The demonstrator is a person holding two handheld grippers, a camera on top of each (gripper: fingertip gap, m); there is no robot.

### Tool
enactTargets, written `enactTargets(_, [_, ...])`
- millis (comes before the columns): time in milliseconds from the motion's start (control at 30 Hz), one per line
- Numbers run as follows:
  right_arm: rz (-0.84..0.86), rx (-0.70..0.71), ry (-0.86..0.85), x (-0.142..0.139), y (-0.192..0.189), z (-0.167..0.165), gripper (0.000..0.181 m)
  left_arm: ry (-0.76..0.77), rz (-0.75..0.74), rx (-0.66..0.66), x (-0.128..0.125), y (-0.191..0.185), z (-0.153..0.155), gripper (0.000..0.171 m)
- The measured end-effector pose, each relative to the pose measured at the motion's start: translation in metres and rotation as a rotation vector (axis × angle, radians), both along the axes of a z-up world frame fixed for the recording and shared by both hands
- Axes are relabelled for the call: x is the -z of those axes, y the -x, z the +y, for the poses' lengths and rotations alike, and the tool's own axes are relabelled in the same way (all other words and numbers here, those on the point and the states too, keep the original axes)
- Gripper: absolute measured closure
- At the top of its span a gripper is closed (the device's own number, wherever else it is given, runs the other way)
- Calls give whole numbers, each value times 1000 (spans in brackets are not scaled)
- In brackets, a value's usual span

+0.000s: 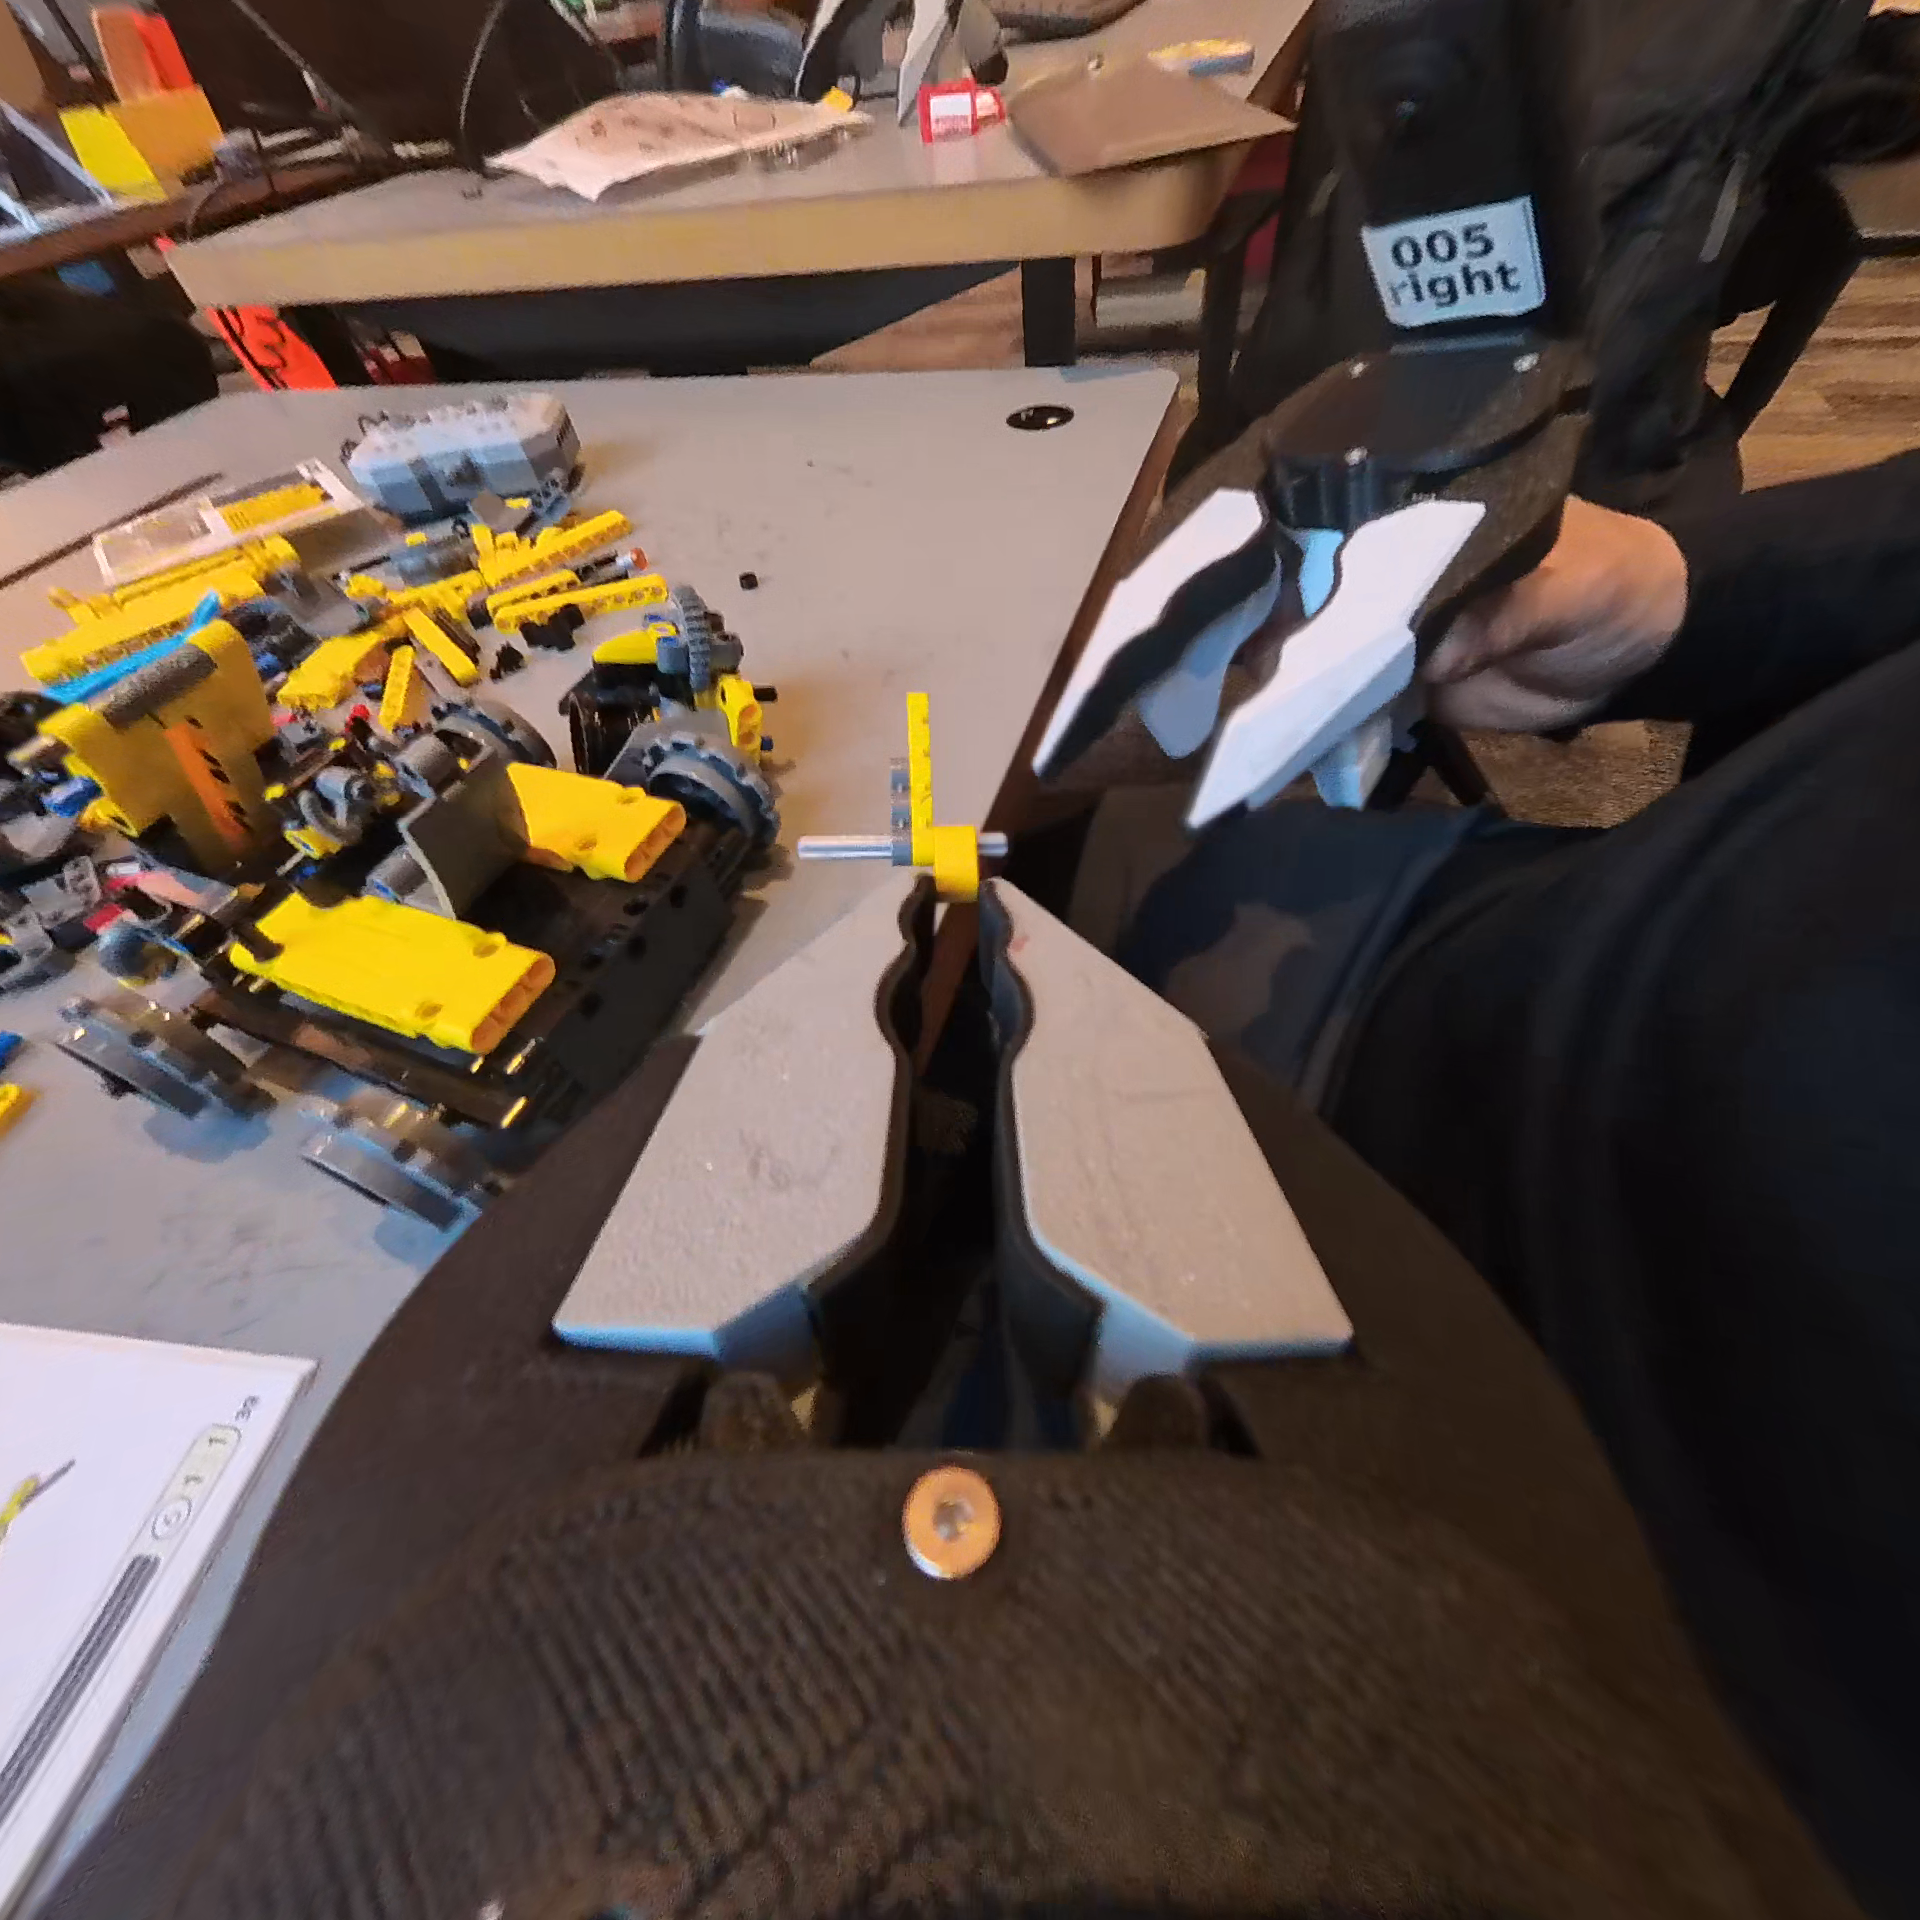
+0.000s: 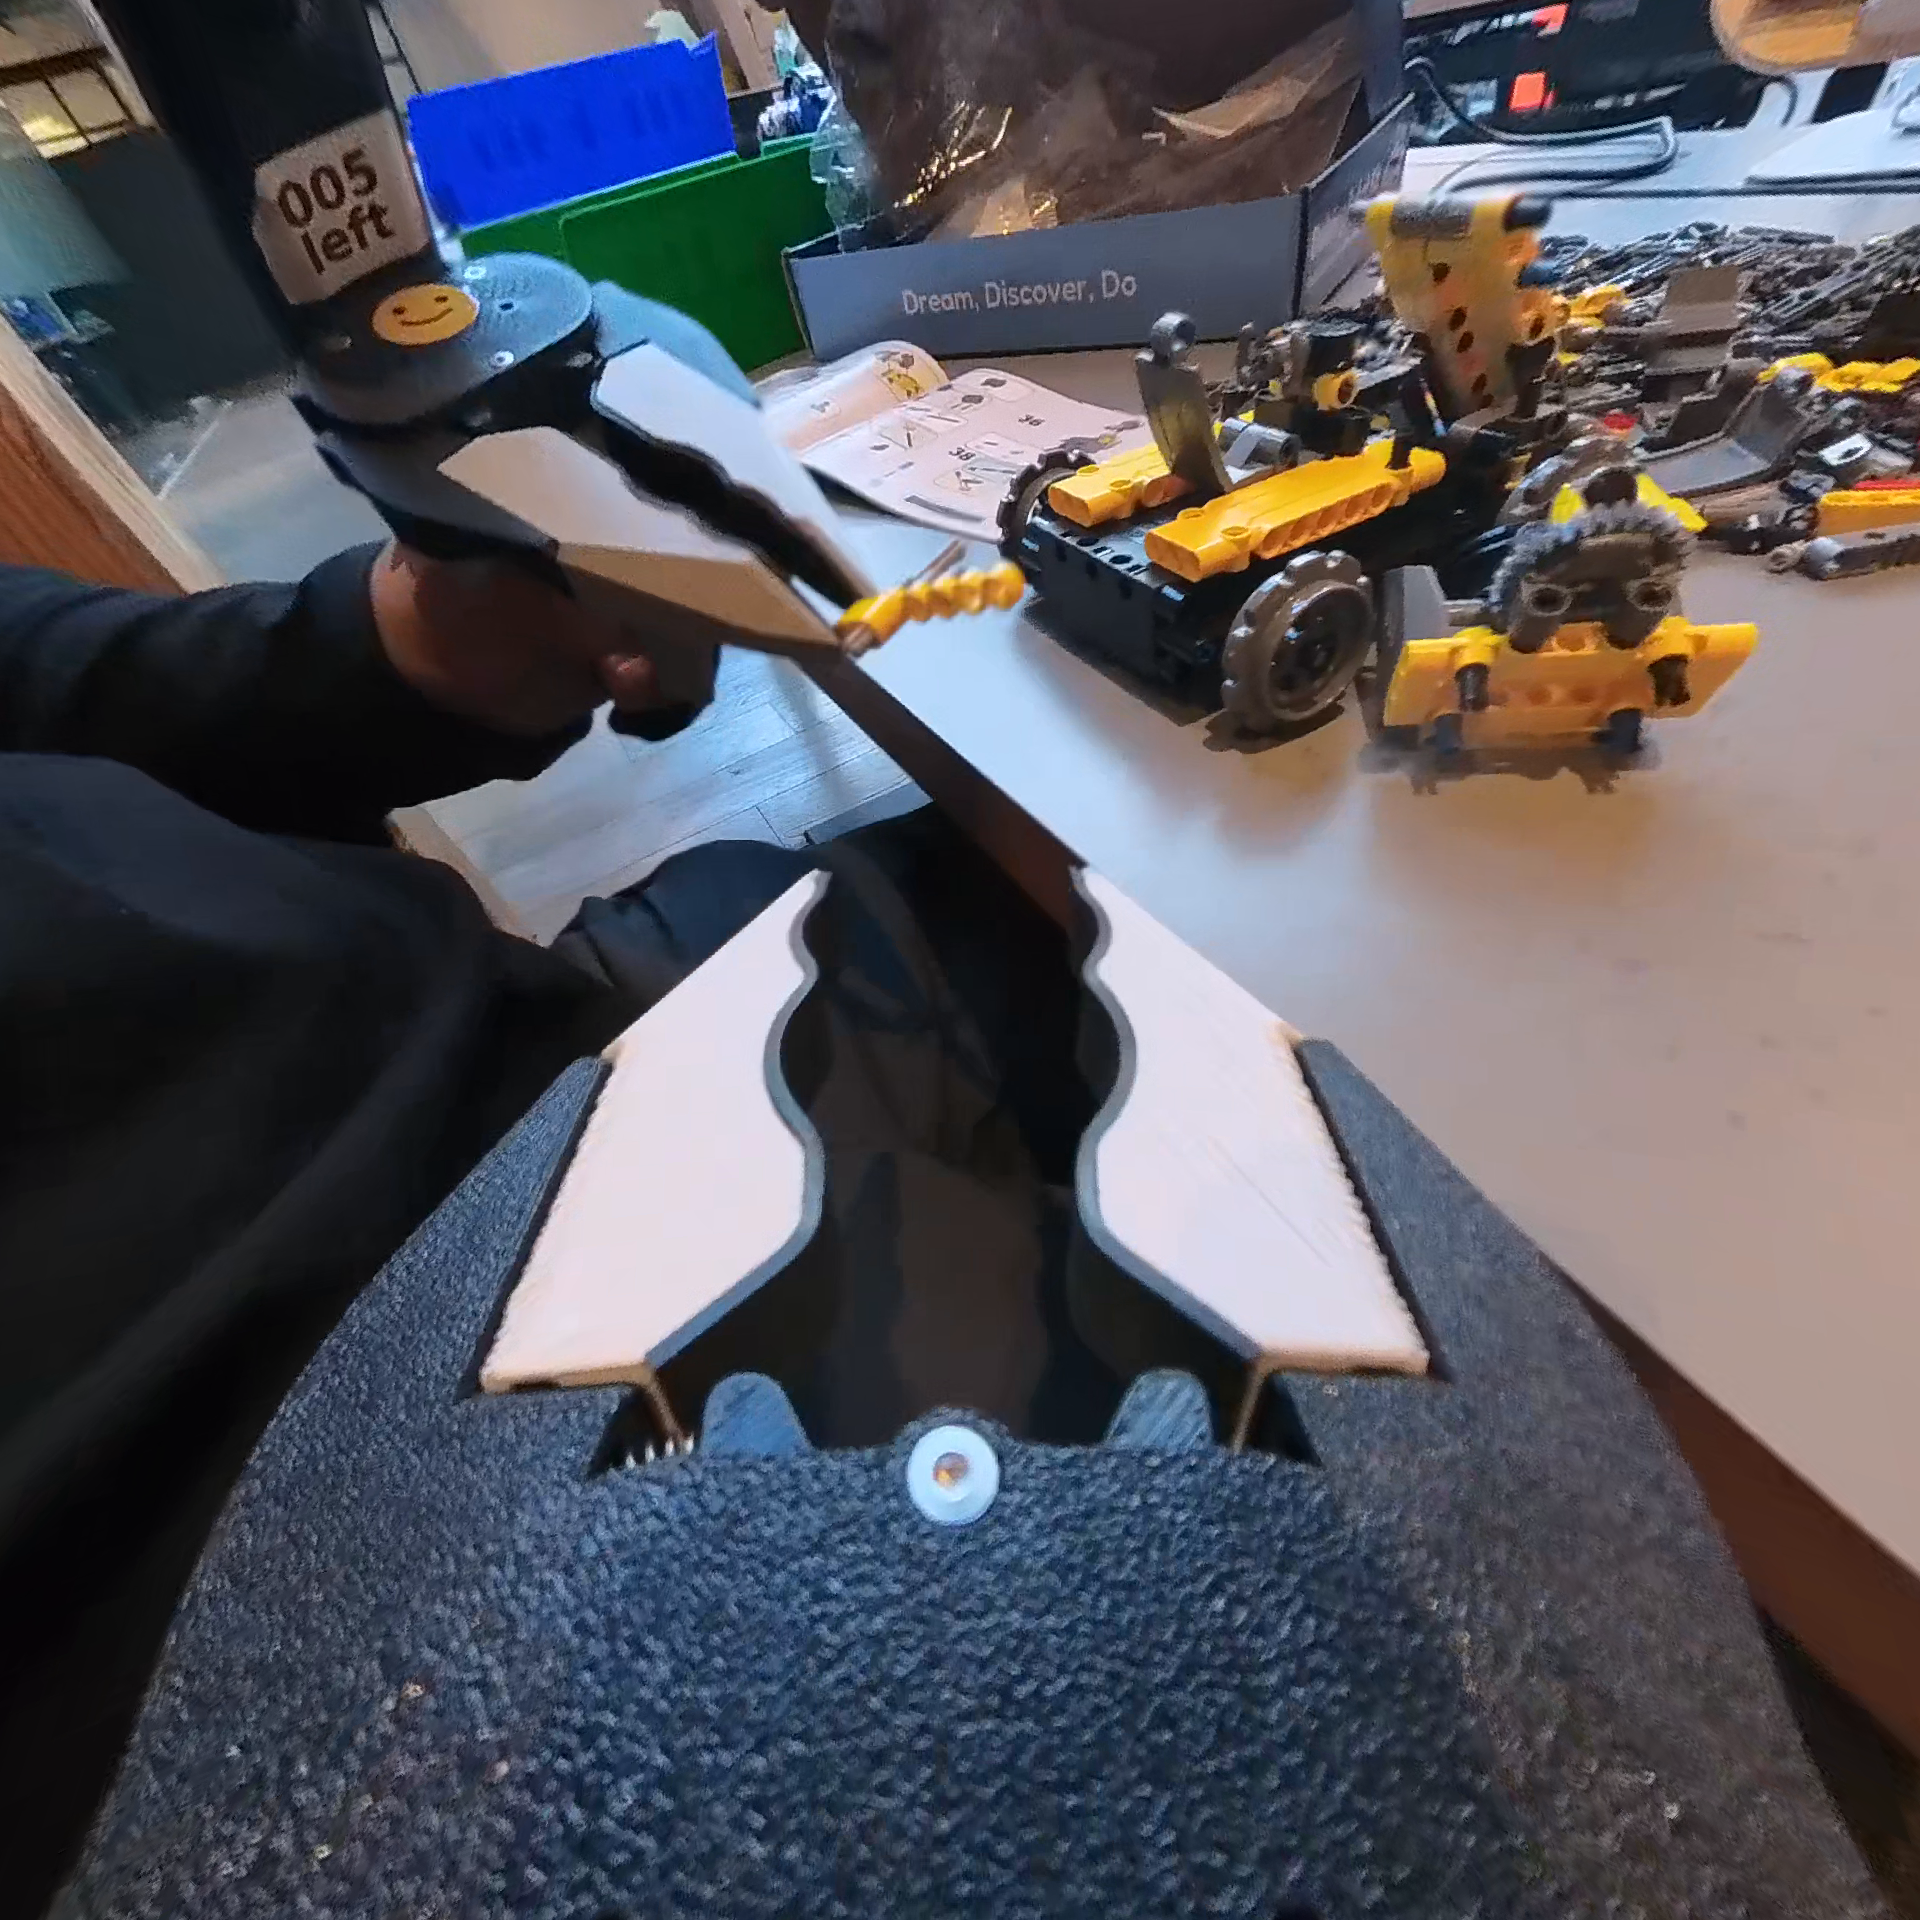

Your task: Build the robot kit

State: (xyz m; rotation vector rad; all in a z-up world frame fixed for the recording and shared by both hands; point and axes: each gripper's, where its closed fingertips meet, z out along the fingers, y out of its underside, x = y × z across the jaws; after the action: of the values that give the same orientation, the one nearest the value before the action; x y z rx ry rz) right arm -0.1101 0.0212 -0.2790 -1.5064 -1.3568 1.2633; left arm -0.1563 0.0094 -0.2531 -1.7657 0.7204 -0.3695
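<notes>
At the far left of the bench [image 2: 1455, 935] in the right wrist view stands a grey cardboard box [image 2: 1039, 281] holding crumpled clear plastic bags; behind it are a blue bin [image 2: 571, 125] and a green bin [image 2: 675, 229], contents hidden. An open instruction booklet [image 2: 935, 426] lies just in front of the box.

The left hand-held gripper [image 1: 948, 883] is clenched on a small yellow beam assembly [image 1: 925, 800] with a grey axle [image 1: 842, 848] through it, held in the air over the bench's near edge. To its left on the bench sits a partly built yellow-and-black vehicle [image 1: 436, 935], with loose yellow beams [image 1: 499, 592] and a grey motor block [image 1: 462, 457] farther back.

The right hand-held gripper [image 2: 951, 894] is released, its fingers wide apart with nothing between them, off the bench edge above the person's dark-clothed lap. Nothing stands between the two grippers.

The left wrist view alone shows a second table [image 1: 727, 208] behind with papers on it; the right wrist view alone shows a yellow wheeled sub-assembly [image 2: 1558, 655] to the right of the vehicle and a heap of dark loose parts [image 2: 1714, 281] beyond.
</notes>
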Motion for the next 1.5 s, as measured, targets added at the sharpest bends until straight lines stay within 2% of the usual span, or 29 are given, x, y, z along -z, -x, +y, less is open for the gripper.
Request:
enactTargets(200, [-21, -19, -40, 4, -3, -10, 137, 38, -46, 102, 4, -17, -2, 166])
enactTargets(367, [43, -30, 24, -7, -7, -12, 136, -4, -21, 161, -1, -26, -7, 167])
enactTargets(500, [144, -42, 102, -26, -14, -10, 135, 8, 4, 225, 5, -38, -13, 168])
enactTargets(633, [208, -118, 194, -40, -19, -12, 134, 27, 64, 328, 15, -50, -31, 167])
enactTargets(767, [166, -249, 342, -35, -19, -23, 137, -19, 153, 416, 19, -60, -46, 167])
enactTargets(833, [134, -339, 467, -32, -21, -34, 145, -45, 207, 441, 21, -63, -50, 167])
enactTargets(967, [30, -490, 630, -20, -28, -60, 150, -71, 221, 510, 20, -72, -60, 166])
enactTargets(1167, [-54, -540, 600, -6, -25, -79, 155, -36, 189, 537, 23, -73, -61, 167])
enactTargets(1500, [29, -538, 687, -21, -28, -70, 158, -16, 138, 567, 20, -75, -66, 167])
